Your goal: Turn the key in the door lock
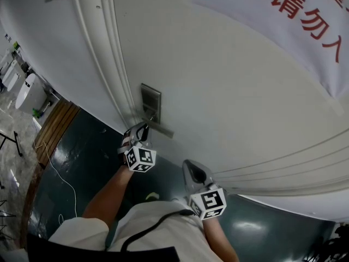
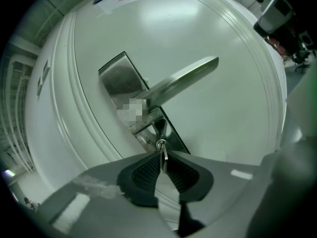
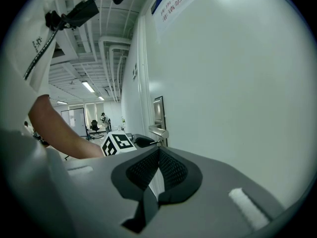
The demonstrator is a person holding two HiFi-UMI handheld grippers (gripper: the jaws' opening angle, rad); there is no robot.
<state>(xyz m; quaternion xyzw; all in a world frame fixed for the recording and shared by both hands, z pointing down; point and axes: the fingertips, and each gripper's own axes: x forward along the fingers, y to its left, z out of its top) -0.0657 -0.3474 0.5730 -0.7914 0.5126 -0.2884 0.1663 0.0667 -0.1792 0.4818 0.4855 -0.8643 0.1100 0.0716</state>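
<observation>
Metal key, seated in the door lock beneath the lever handle, is being pinched flat by the left claw so rolling the wrist should turn it; the right claw, closed on nothing, is waiting beside the door.

Floor: dark green, glossy, with a thin white cable trailing across it.
Wooden slatted strip along the floor's edge, and pale mottled flooring beyond it.
White units, far left.
White door carrying a white banner with red characters.
Ceiling: exposed white pipes and lit strip lights.
Office chair, distant.
</observation>
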